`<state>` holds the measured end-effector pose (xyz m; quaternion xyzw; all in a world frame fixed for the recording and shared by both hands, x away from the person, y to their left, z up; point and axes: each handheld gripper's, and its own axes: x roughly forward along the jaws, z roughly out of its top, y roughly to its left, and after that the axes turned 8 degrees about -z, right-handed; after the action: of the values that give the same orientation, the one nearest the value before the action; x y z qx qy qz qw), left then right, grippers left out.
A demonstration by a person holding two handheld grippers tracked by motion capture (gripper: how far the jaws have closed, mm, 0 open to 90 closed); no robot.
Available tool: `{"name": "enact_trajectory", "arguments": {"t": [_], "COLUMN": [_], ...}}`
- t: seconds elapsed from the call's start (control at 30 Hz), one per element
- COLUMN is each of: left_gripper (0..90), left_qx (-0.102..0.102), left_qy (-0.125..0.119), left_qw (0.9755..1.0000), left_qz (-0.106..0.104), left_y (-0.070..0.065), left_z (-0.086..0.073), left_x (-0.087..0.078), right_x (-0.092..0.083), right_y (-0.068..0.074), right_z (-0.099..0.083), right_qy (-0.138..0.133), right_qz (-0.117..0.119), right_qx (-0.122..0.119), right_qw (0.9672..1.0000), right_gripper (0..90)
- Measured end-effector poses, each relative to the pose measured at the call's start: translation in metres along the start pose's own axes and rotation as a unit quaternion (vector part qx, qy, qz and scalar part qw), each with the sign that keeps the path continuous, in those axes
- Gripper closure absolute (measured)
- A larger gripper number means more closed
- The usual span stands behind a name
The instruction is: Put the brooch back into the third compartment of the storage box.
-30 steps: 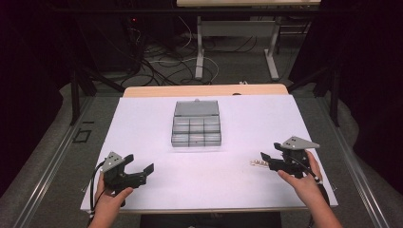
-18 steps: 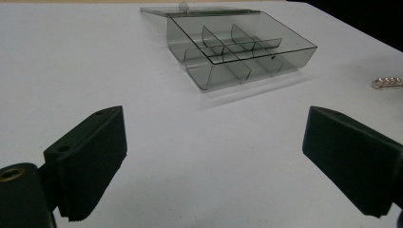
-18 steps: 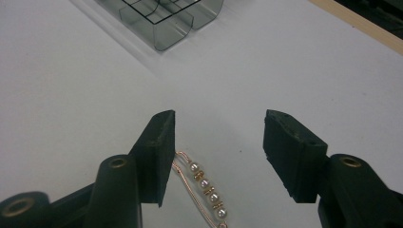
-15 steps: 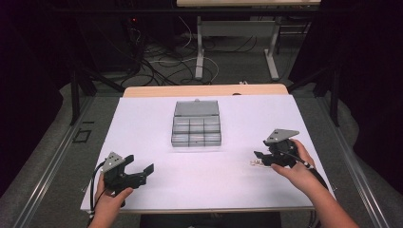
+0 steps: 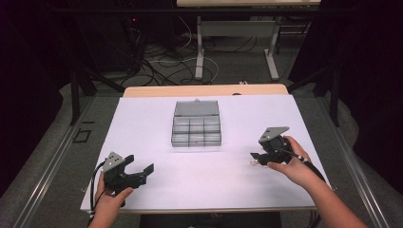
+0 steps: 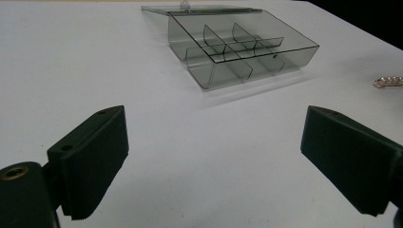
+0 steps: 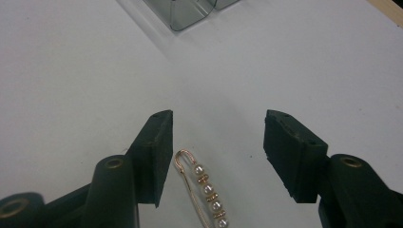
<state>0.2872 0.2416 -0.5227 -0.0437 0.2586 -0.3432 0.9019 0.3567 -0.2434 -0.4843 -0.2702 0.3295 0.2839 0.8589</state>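
The pearl pin [image 7: 204, 190] lies on the white bench [image 7: 71, 71], its long axis running between the jaws of the right claw [image 7: 216, 142] (half open, just reopened slightly, gripping nothing); left claw [image 6: 214, 156] wide open, far away

Looks like a lab or recording workroom. Beyond the left gripper [image 5: 138, 171] and right gripper [image 5: 259, 156], a bench [image 5: 142, 123] covered in a plain white sheet, wooden edge showing at the far side. Past that, tangled black cables [image 5: 157, 61] on grey carpet, metal legs [image 5: 199, 47] of another table, dark curtains [image 5: 28, 71] closing off both sides.
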Motion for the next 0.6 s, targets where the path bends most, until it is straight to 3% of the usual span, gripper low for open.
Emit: {"name": "enact_trajectory", "arguments": {"t": [0.07,0.3,0.6], "left_gripper": [8.8,9.4,10.0], "left_qx": [0.000,-0.001,-0.003], "left_qy": [0.001,0.002,0.001], "left_qw": [1.0000,1.0000,1.0000], "left_qz": [0.000,0.001,0.002], "left_y": [0.000,0.000,0.000], "left_z": [0.000,0.000,0.000], "left_x": [0.000,0.000,0.000], "right_x": [0.001,0.007,0.016], "right_y": [0.001,0.001,0.003], "right_z": [0.001,0.004,0.004], "right_qy": [0.000,0.039,0.063], "right_qz": [0.002,0.004,0.022], "right_qx": [0.004,-0.036,-0.061], "right_qw": [1.0000,0.9986,0.9959], "right_gripper": [41.8,47.8,54.9]}}
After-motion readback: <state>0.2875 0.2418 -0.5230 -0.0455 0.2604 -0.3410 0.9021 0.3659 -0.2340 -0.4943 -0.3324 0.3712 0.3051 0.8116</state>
